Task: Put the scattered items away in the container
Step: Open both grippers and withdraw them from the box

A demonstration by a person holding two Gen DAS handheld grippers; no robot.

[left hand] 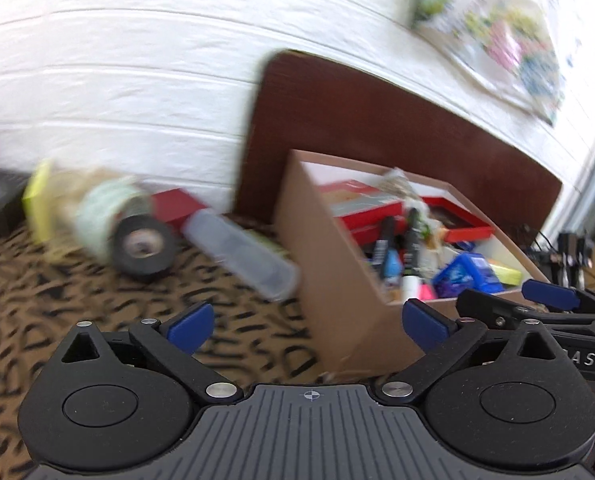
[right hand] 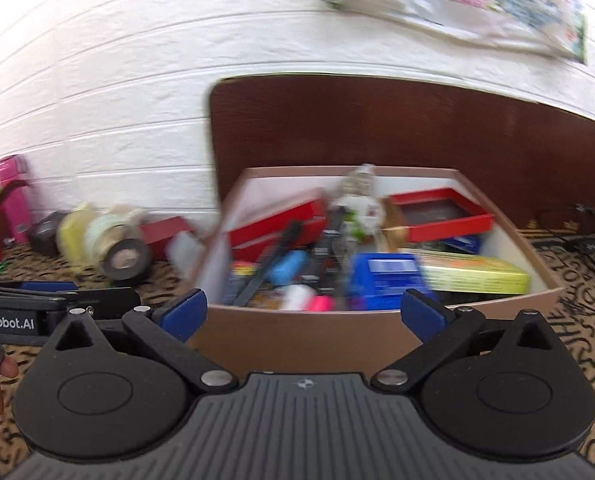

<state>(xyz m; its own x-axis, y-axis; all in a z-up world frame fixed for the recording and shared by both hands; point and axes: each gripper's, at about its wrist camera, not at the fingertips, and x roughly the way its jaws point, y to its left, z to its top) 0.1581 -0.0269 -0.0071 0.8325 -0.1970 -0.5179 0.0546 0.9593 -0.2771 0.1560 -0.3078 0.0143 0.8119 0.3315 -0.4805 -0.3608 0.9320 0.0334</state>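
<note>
Fingers [left hand: 191,326] of both grippers spread wide, holding nothing.

There is one brown box [right hand: 297,324]. One black tape roll [left hand: 143,246] lies on the floor, left of the middle. One clear bottle [left hand: 241,254] lies beside it. Two red trays [right hand: 443,216] sit in the box.

My left camera sees the cardboard box [left hand: 337,280] at 1 o'clock, close; my right camera faces it [right hand: 297,336] directly at 12.
</note>
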